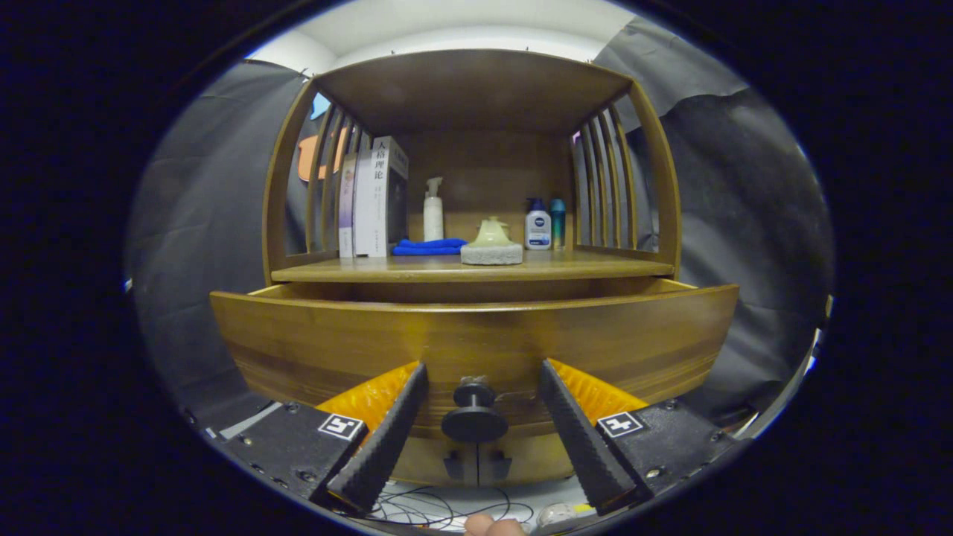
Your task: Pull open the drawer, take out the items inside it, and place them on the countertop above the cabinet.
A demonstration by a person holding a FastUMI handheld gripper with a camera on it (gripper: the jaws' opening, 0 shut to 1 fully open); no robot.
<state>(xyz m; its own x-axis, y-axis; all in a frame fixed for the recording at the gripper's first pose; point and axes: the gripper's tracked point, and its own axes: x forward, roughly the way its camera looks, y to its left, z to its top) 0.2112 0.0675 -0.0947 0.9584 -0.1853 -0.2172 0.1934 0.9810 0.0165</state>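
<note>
The claw [476,387] is seen spread wide, nothing pinched. Its two fingers [387,439] flank the drawer knob [474,414] with a gap left on each side; neither finger is seen touching the knob. The drawer [335,342] is pulled out of the wooden cabinet [476,89], its front panel facing the claw just beyond the fingertips. The drawer's inside cannot be made out from this angle, so the contents cannot be told.

Above the drawer, the tabletop [581,262] of the cabinet is loaded. Books [376,197] are stood upright at the left against the slatted side. A white pump bottle [433,210] is placed at the back, beside the books. A folded blue cloth [429,246] is laid in front of that bottle. A pale green lidded piece [491,232] is set on a grey block [491,254] near the middle. Two small bottles, one white with a blue cap [537,224] and one teal [558,222], are stood together at the right back.

Below the fingers, loose wires [439,510] and a fingertip [491,527] of the person are seen.
</note>
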